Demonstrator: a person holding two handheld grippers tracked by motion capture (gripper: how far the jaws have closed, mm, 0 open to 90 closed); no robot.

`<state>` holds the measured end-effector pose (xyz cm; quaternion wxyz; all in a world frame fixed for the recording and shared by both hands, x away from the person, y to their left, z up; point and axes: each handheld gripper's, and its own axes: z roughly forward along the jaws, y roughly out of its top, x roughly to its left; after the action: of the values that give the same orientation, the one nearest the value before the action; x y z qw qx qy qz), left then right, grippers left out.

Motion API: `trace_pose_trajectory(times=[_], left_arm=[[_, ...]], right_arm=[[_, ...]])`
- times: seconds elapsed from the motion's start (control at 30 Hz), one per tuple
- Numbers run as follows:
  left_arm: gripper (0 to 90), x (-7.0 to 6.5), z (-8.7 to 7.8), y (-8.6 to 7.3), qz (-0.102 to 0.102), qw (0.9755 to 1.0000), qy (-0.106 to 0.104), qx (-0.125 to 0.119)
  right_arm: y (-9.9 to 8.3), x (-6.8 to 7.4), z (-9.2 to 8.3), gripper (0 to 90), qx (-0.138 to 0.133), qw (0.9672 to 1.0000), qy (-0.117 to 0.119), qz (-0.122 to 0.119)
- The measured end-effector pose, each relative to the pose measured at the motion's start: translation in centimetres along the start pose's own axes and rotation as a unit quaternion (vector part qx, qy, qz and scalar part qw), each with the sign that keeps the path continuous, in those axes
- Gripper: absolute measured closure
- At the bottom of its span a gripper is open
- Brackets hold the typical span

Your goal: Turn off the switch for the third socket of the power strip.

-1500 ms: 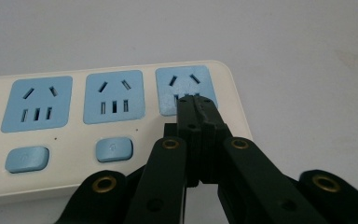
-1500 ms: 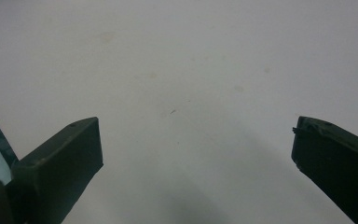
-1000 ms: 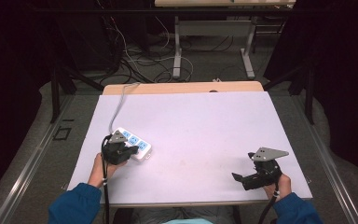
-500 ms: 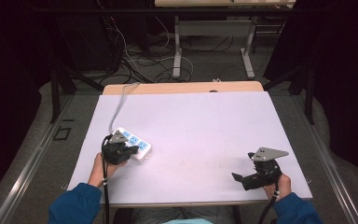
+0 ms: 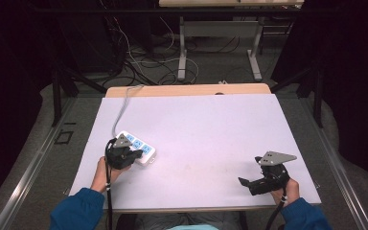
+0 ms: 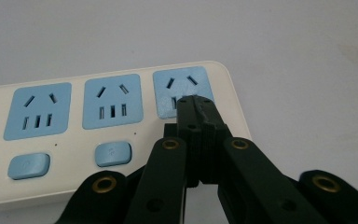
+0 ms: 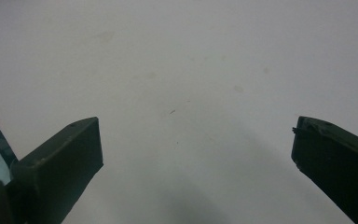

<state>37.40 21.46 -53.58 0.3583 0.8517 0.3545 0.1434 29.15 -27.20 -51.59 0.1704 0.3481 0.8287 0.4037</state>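
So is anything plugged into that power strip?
No. All three blue sockets on the power strip are empty; the left gripper has its shut jaws over the end socket.

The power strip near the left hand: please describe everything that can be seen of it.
The power strip is cream plastic with rounded corners, lying flat on the white table. It shows three pale blue sockets and two blue buttons. A grey cable runs from it toward the far edge. The shut left hand-held gripper sits over its end socket.
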Motion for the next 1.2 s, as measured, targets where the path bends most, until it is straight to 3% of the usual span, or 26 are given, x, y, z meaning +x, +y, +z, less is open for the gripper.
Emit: trace_pose_trajectory(times=[0.6, 1.2], left_arm=[[90.0, -0.22, 0.04, 0.13, 0.013, 0.9999, 0.01, 0.001], [90.0, -0.22, -0.21, 0.25, 0.009, 0.9999, 0.014, -0.004]], right_arm=[[-0.01, -0.01, -0.03, 1.4, -0.001, 1.0, -0.001, 0.0], [0.0, -0.01, -0.01, 1.4, -0.002, 1.0, -0.001, -0.001]])
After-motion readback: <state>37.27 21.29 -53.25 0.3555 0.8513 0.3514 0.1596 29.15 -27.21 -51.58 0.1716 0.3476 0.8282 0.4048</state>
